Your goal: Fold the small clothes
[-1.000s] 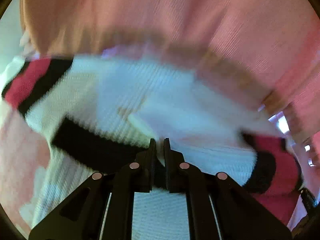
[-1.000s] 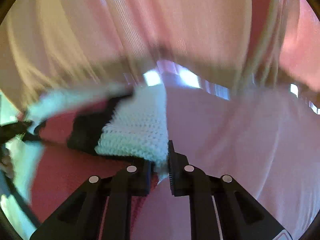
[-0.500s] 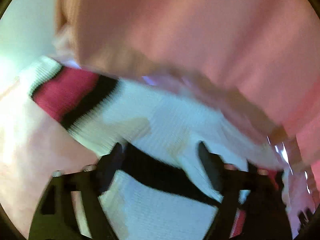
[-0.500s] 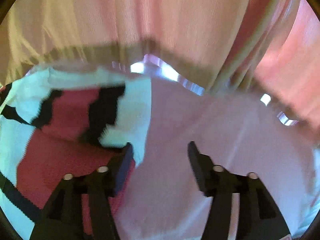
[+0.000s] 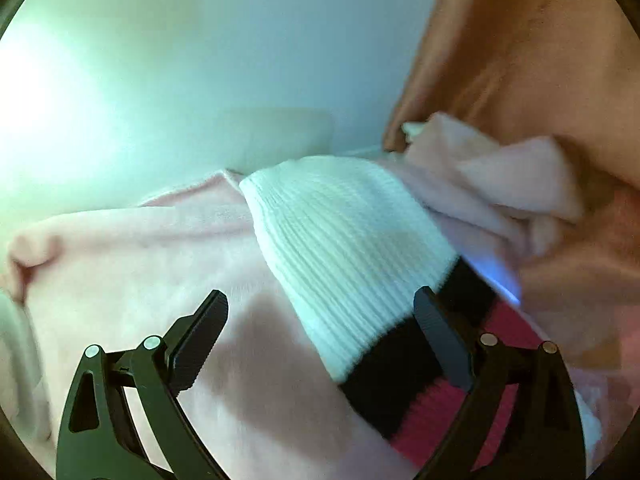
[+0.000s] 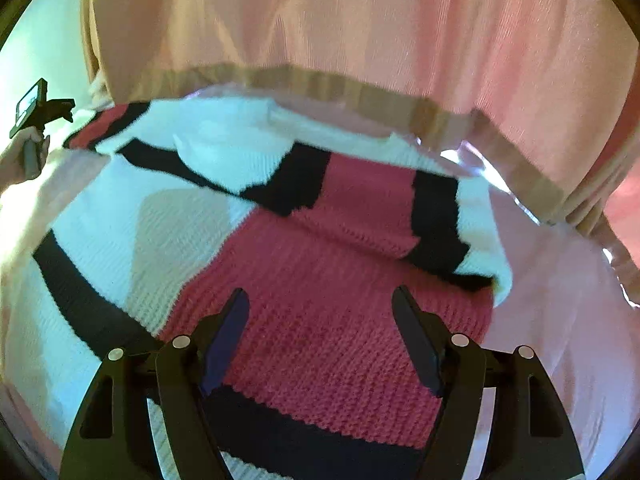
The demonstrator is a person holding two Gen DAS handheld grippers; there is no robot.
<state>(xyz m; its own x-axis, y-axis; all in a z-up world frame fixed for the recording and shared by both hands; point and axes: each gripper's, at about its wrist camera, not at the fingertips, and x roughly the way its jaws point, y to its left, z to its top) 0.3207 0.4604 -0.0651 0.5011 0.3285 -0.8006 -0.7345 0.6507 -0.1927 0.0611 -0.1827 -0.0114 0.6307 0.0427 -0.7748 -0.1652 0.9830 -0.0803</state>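
Pale wall (image 5: 208,48) fills the back of the left wrist view, with a pink blanket (image 5: 132,256) spread below it and an orange curtain (image 5: 532,48) hanging at the right. On the blanket lies the sweater (image 5: 344,240), knitted in white, black and red; one white ribbed part runs up toward the wall, its black and red bands nearer the camera. The left tongs (image 5: 320,332) point steeply down over blanket and sweater, spread wide; they have just been opening, and nothing is pinched between them.

In the right wrist view a hand (image 6: 18,160) at the far left edge grips the other tool's handle. The sweater (image 6: 320,280) lies folded over itself across the middle, with the curtain (image 6: 360,20) behind it. The right tongs (image 6: 320,332) tilt down above the red panel, spread apart and pressing nothing.
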